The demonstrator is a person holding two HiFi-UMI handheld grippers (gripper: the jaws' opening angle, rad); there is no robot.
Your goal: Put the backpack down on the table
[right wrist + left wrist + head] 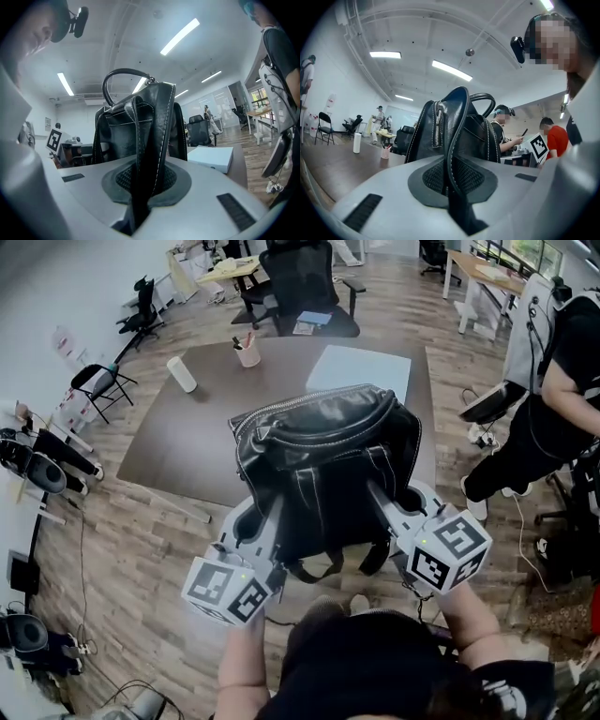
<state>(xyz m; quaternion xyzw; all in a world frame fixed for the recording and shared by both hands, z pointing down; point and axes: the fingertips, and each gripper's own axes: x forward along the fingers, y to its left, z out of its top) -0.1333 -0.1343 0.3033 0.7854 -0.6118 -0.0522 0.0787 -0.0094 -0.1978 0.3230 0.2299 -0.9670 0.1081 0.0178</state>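
Observation:
A black leather backpack (323, 460) with white stitching hangs in the air between my two grippers, over the near edge of the dark brown table (178, 442). My left gripper (272, 510) is shut on one black shoulder strap (451, 154), which is pinched flat between the pads. My right gripper (377, 491) is shut on the other strap (152, 140) in the same way. In both gripper views the backpack (436, 126) (124, 129) stands upright just beyond the jaws, its top handle up. The bag's bottom is hidden.
On the table's far part stand a white cylinder (182, 374), a pink cup with pens (247, 353) and a flat pale blue box (361, 371). A black office chair (302, 287) is behind the table. A person (553, 399) stands at the right; cables and gear lie at the left.

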